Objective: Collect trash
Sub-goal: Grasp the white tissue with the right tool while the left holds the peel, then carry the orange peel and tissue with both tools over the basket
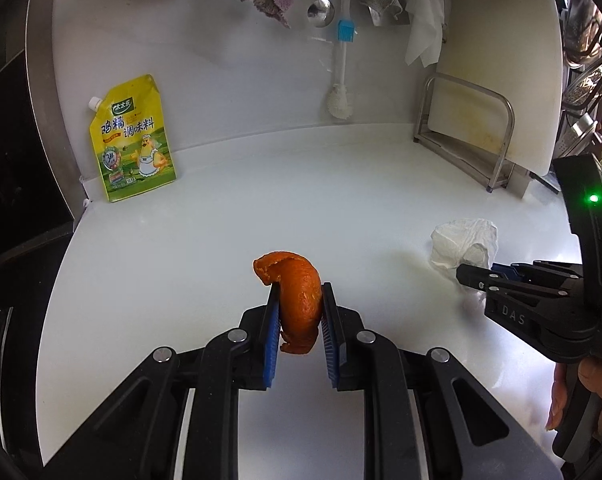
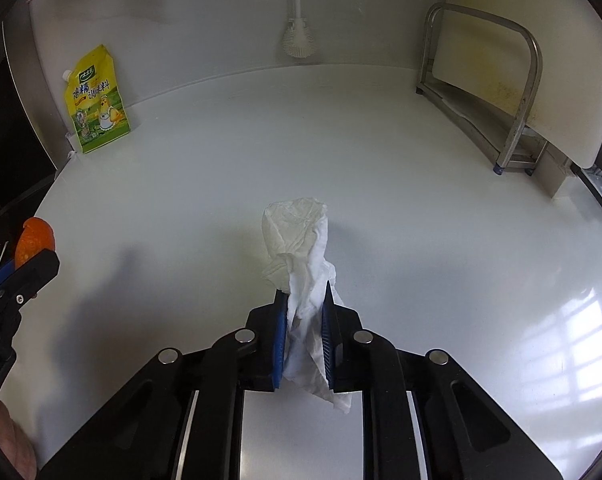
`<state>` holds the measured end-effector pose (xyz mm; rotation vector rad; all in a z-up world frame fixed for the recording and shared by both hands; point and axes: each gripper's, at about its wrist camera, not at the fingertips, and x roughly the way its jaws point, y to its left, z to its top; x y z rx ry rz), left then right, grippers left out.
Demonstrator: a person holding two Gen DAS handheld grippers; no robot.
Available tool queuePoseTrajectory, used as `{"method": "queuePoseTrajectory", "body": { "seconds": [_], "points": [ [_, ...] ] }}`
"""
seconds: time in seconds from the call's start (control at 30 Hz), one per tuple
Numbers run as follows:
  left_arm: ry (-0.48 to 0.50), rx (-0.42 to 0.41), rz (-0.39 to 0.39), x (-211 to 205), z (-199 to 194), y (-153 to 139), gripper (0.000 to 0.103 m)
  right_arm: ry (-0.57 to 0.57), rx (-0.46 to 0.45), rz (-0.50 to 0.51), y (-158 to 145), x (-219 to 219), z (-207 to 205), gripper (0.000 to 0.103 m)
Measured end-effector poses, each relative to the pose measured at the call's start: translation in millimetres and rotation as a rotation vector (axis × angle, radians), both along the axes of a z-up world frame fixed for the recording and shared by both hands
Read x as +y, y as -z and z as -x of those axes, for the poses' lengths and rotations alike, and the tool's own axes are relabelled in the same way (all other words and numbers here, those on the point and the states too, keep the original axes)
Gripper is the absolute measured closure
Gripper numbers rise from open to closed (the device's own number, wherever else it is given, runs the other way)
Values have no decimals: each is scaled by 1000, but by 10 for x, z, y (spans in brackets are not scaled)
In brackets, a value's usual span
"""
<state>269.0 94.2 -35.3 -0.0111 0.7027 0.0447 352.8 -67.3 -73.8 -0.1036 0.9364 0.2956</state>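
Left hand-held gripper [image 1: 300,300] is clamped on the curled orange piece of citrus peel [image 1: 297,300], blue pads pressing both sides, the peel held above the glossy white counter [image 1: 261,200]. Over on the right, the right hand-held gripper [image 2: 305,298] pinches the crumpled white paper tissue [image 2: 297,236], its jaws tight on the twisted end while the bunched part juts beyond the fingertips. Far left, a yellow seasoning pouch [image 1: 131,140] leans on the wall; far right stands a steel rack [image 2: 501,92].

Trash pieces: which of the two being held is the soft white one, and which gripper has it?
The crumpled white tissue, pinched in the right gripper. The other piece, an orange peel, is rigid, curved and clamped in the left gripper.
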Motion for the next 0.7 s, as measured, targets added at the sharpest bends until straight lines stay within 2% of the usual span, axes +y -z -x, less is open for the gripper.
{"method": "queuePoseTrajectory", "body": {
  "seconds": [0.17, 0.33, 0.53, 0.7],
  "points": [
    [34, -14, 33, -67, 116, -39, 84, 24, -17, -29, -131, -129, 416, 88],
    [89, -16, 1, -182, 411, -16, 84, 46, -35, -47, -265, -270, 1066, 88],
    [142, -12, 24, -214, 1013, -52, 84, 128, -63, -92, -378, -481, 1937, 88],
    [216, 12, 55, -370, 1595, -21, 84, 212, -66, -162, -320, -637, 2670, 88]
  ]
}}
